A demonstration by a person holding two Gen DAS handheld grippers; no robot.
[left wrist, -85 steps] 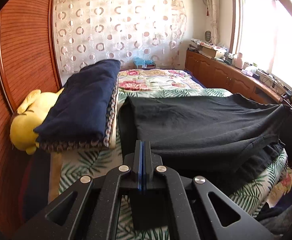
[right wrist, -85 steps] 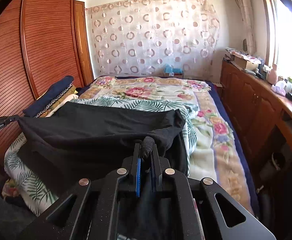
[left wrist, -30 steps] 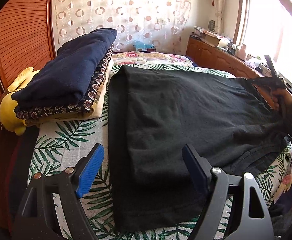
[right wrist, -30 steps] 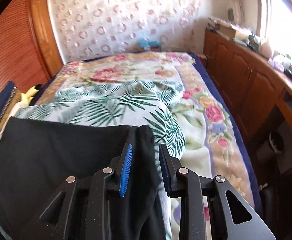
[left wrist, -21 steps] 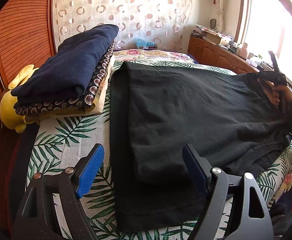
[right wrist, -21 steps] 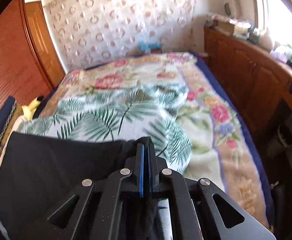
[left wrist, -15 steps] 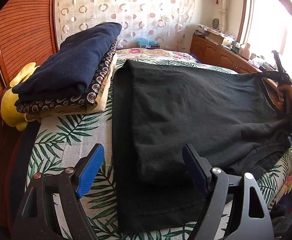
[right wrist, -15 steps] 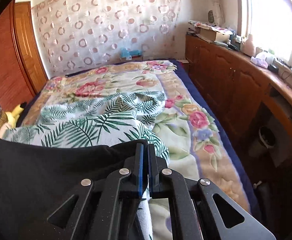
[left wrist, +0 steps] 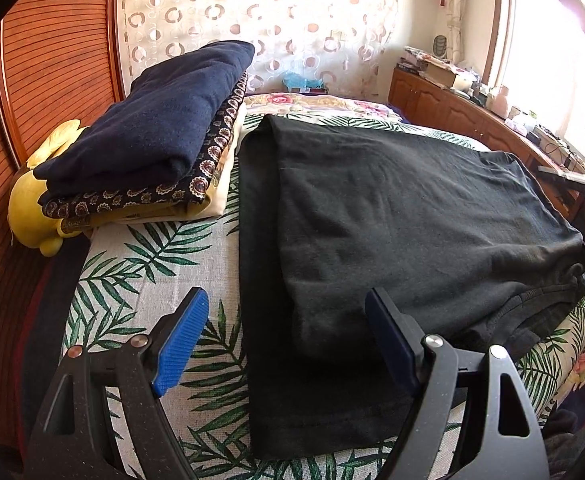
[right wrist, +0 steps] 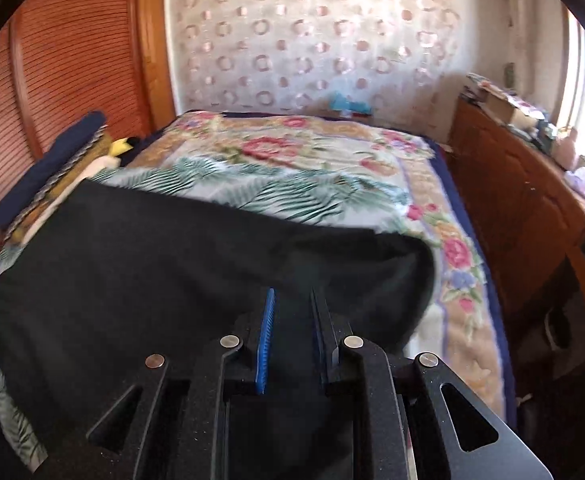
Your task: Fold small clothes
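A black garment point(left wrist: 392, 220) lies flat and folded over on the palm-leaf sheet point(left wrist: 140, 264) of the bed. My left gripper point(left wrist: 284, 304) hovers wide open over its near left corner, and its blue pads touch nothing. In the blurred right wrist view the same garment point(right wrist: 172, 272) spreads under my right gripper point(right wrist: 292, 296), and its right corner point(right wrist: 420, 264) rests on the bed. The right jaws stand a little apart and are opening. Dark cloth shows in the gap, but the pads do not press on it.
A stack of folded clothes point(left wrist: 152, 136) with a navy piece on top sits left of the garment, against a yellow plush toy point(left wrist: 32, 208). A floral blanket point(right wrist: 292, 152) covers the far bed. Wooden cabinets point(right wrist: 512, 208) run along the right and slatted wooden doors point(left wrist: 52, 60) along the left.
The right gripper closed at the garment's right corner, then slid left along its near edge, and its jaws have now parted. The left gripper stayed wide open and still.
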